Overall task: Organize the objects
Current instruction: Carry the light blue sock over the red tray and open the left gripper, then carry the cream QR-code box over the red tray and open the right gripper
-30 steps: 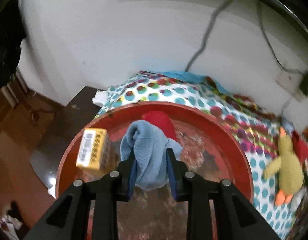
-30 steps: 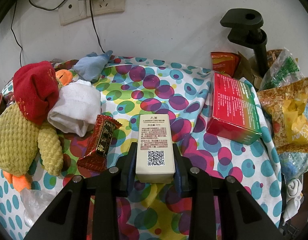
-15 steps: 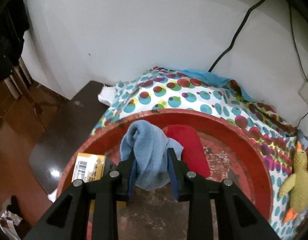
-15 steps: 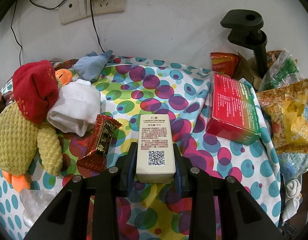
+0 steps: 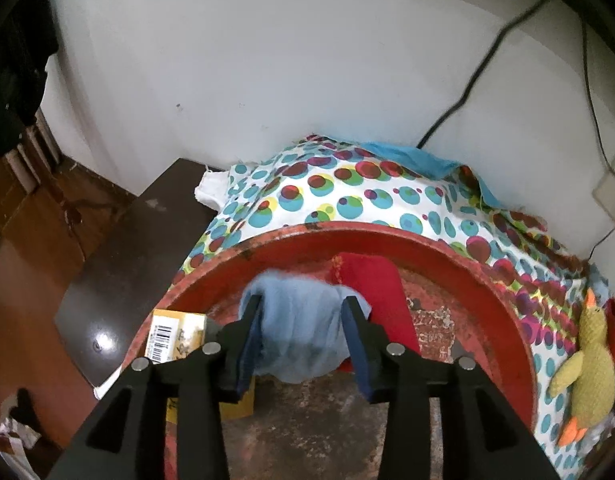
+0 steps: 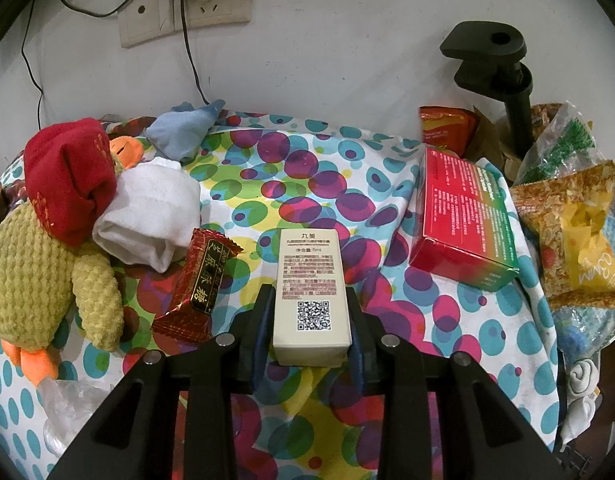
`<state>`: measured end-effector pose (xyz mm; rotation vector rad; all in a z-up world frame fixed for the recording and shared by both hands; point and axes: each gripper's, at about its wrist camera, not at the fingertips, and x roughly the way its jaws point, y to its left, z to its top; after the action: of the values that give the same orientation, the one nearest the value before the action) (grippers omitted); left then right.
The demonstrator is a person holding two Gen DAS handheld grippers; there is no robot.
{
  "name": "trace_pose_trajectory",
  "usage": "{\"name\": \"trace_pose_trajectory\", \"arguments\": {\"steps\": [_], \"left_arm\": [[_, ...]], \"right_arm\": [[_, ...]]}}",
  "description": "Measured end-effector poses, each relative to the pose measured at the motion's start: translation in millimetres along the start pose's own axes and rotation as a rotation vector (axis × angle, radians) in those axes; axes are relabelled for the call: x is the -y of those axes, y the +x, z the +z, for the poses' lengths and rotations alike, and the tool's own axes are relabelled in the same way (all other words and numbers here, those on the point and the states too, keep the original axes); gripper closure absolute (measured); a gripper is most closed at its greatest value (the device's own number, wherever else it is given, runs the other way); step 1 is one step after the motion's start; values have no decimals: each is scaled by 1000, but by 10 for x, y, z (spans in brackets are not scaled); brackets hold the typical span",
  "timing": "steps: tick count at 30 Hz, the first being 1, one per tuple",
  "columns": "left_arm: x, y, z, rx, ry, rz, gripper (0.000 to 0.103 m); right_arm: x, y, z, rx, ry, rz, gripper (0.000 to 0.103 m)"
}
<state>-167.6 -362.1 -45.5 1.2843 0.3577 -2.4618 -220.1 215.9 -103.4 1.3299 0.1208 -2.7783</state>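
Observation:
In the left wrist view my left gripper [image 5: 302, 304] hangs over a red basin [image 5: 387, 236]. Its jaws are opening, and a light blue sock [image 5: 303, 336], blurred, sags loosely between them. A red sock [image 5: 371, 280] and a yellow barcoded box [image 5: 175, 334] lie in the basin. In the right wrist view my right gripper [image 6: 310, 292] is shut on a cream box with a QR code [image 6: 309, 272], low over the spotted tablecloth [image 6: 307, 168].
Left of the cream box lie a red candy wrapper [image 6: 199, 284], a white sock [image 6: 147, 220], a red sock [image 6: 67, 184], a yellow plush duck [image 6: 27, 272] and a blue sock [image 6: 183, 132]. To the right are a red-green box [image 6: 463, 232], snack bags [image 6: 575, 240] and a black clamp [image 6: 503, 60].
My left gripper moved over the basin and its jaws have spread, so the blue sock now hangs wider and looser between them. The right gripper and its box have not moved.

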Motion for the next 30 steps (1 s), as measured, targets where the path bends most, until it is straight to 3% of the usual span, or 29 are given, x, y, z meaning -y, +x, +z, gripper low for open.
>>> {"name": "trace_pose_trajectory", "arguments": {"steps": [5, 13, 26, 30], "left_arm": [[-45, -120, 20, 12, -27, -4, 61], [312, -432, -195, 51, 116, -4, 61], [714, -944, -1141, 40, 245, -61, 61], [794, -1100, -1499, 76, 321, -26, 61]], "right_arm": [[-4, 2, 0, 0, -3, -4, 72], [-21, -1, 1, 1, -4, -7, 72], [-6, 6, -6, 1, 2, -1, 72], [-30, 4, 2, 2, 2, -3, 73]]}}
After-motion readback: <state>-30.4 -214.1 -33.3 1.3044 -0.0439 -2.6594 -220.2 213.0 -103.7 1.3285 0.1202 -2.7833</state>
